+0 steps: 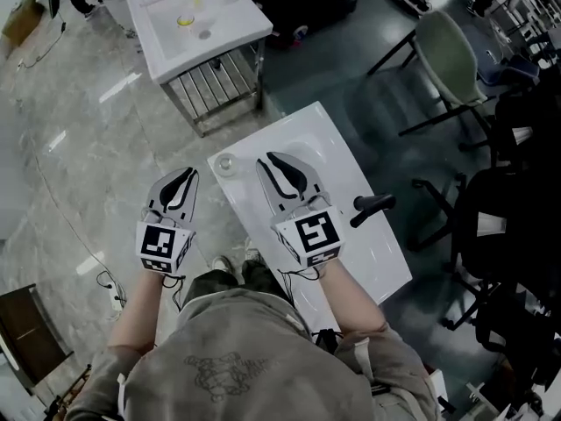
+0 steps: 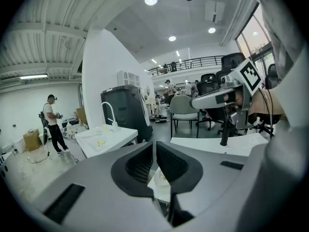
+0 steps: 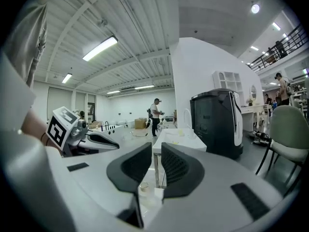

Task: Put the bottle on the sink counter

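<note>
White counter (image 1: 368,235), open floor left.
Off its left edge my left claw (image 1: 190,173) is shut; right claw (image 1: 266,159) slightly apart, empty, above it.

Sink counter (image 1: 377,253) ahead of person, 12 to 1 o'clock. Bottle (image 1: 225,162) on counter's far-left corner, 11 o'clock. Tap (image 1: 372,207) on counter, 3 o'clock edge. Second sink unit (image 1: 238,9) beyond, 11 o'clock, well apart. Chair (image 1: 451,51) at 2 o'clock, behind counter.

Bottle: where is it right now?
Head view: the clear bottle stands on the left corner of the near white sink counter, seen between the tips of the left tool and right tool, held by neither.
</note>
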`<state>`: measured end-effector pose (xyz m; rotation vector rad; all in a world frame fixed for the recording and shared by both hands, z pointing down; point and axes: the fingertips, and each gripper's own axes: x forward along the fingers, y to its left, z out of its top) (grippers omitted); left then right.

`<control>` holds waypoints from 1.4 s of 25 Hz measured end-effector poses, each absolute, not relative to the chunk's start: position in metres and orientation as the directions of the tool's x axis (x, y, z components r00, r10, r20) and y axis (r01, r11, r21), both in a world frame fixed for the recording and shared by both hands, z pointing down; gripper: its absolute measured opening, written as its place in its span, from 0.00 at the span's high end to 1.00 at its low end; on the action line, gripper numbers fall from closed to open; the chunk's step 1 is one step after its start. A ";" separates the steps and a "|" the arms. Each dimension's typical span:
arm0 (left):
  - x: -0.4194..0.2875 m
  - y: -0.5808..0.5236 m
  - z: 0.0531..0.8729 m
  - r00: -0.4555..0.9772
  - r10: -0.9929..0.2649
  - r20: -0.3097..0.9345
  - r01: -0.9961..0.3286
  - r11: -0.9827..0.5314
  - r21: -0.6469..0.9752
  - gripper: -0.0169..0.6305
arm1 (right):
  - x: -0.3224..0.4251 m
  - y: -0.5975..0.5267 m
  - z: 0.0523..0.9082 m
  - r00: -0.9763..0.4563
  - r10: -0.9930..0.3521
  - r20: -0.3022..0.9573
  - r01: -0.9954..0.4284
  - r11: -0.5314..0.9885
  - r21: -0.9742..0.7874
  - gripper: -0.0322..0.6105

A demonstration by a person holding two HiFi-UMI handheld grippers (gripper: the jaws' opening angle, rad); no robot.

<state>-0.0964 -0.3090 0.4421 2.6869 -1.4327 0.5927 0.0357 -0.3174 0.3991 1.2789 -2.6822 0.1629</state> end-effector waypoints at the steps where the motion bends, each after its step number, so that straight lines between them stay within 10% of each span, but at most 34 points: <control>1: -0.094 -0.306 0.441 0.510 -0.780 0.362 -0.798 -0.586 -0.139 0.92 | 0.038 -0.315 0.395 -0.615 -0.766 0.189 -0.783 0.622 -0.028 0.84; 35: -0.123 -0.242 0.300 0.626 -0.760 0.173 -0.714 -0.648 -0.266 0.93 | -0.016 -0.204 0.237 -0.605 -0.795 0.049 -0.787 0.606 0.113 0.89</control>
